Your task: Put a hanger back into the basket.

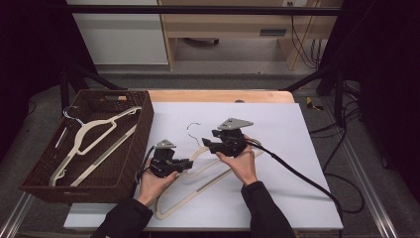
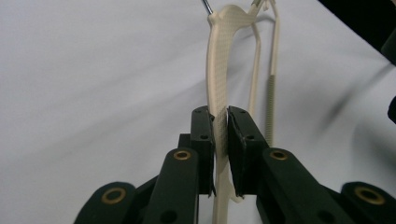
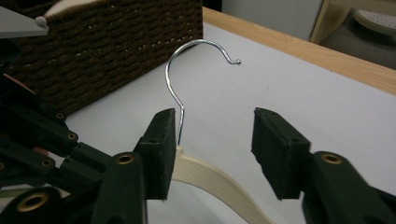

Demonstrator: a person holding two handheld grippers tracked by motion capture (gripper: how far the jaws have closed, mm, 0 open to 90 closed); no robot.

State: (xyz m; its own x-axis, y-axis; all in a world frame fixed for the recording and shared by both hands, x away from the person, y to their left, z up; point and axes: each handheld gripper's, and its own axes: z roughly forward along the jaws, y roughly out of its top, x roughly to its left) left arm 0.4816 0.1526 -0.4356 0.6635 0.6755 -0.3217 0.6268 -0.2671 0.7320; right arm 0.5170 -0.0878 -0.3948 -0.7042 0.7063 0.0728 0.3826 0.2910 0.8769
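Note:
A cream plastic hanger (image 1: 198, 182) with a wire hook (image 1: 193, 130) lies on the white mat (image 1: 277, 148). My left gripper (image 1: 190, 164) is shut on one arm of the hanger (image 2: 219, 70), the pads (image 2: 236, 135) pressing it from both sides. My right gripper (image 1: 206, 144) stands open at the hanger's neck. In the right gripper view the hook (image 3: 187, 51) rises just beside the left pad (image 3: 161, 140), and the hanger's arm (image 3: 210, 179) runs under the gap between the jaws. Nothing is pinched there.
A dark woven basket (image 1: 144, 130) sits at the left of the mat and holds another cream hanger (image 1: 94, 135). Its wall (image 3: 116, 51) is close to my right gripper. A wooden table edge (image 1: 223, 95) runs behind the mat. A black cable (image 1: 297, 173) trails right.

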